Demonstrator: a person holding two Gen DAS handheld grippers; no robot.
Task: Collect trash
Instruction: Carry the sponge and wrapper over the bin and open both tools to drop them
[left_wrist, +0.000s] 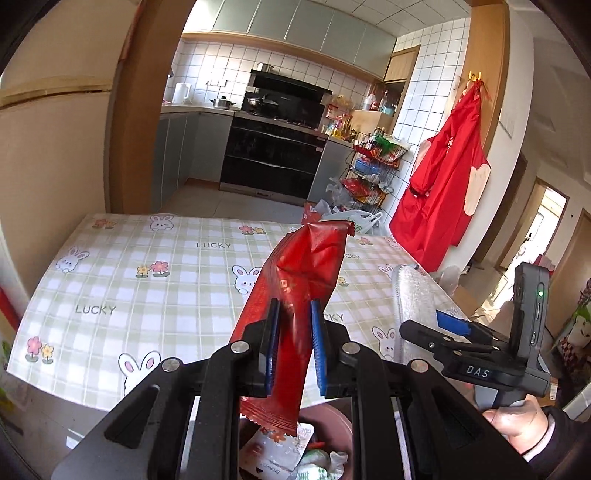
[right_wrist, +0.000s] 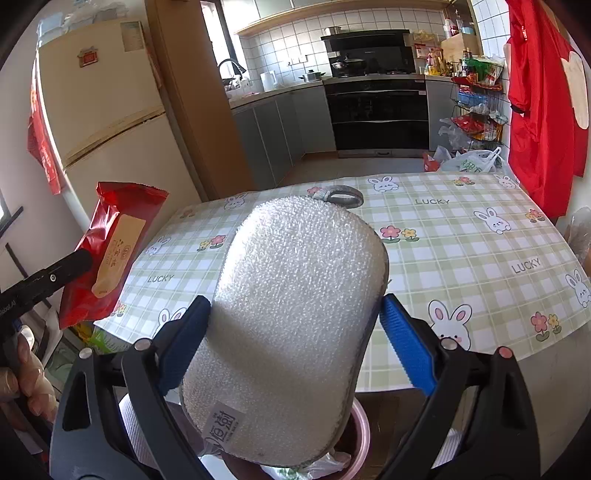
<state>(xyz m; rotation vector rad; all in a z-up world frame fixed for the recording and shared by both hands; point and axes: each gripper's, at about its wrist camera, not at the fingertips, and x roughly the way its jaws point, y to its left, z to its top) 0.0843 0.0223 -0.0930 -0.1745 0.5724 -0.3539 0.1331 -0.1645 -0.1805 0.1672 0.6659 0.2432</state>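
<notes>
Left wrist view showed the left gripper (left_wrist: 293, 347) clamped on a red wrapper (left_wrist: 295, 291), its lower end hanging over the bin (left_wrist: 341, 417) directly beneath. Thin, crinkly and light, it looked best pinched mid-length. The right gripper (right_wrist: 295, 347) clasped a white sponge pad (right_wrist: 295, 314).

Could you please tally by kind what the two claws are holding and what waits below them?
Red snack wrapper, in the left claw: 1
White scrubbing pad, in the right claw: 1
Bin below: 1
Total: 3
</notes>
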